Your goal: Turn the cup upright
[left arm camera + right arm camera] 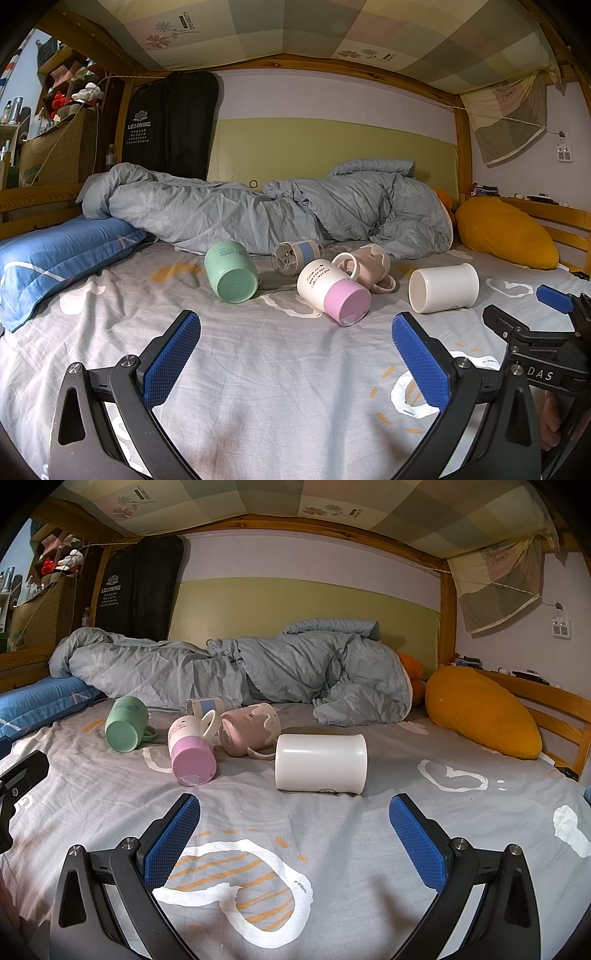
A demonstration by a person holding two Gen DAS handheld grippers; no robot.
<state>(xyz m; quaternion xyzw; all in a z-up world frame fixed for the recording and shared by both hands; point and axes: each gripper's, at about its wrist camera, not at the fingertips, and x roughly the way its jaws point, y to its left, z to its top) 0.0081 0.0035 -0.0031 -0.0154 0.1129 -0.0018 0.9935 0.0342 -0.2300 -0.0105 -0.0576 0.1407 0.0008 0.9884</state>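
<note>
L gripper (295,354) low over bedsheet (280,387), jaws wide, R gripper (294,830) same, facing white cup (320,762) on side

We see five cups on their sides on the bed: green mug (231,272), glass cup (295,255), pink-based white mug (332,291), beige mug (369,264), plain white cup (320,762).

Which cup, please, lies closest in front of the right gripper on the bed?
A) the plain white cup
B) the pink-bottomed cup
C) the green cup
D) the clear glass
A: in the right wrist view the plain white cup lies on its side on the bedsheet just ahead of the open right gripper, while the other cups lie farther off to the left.
</note>
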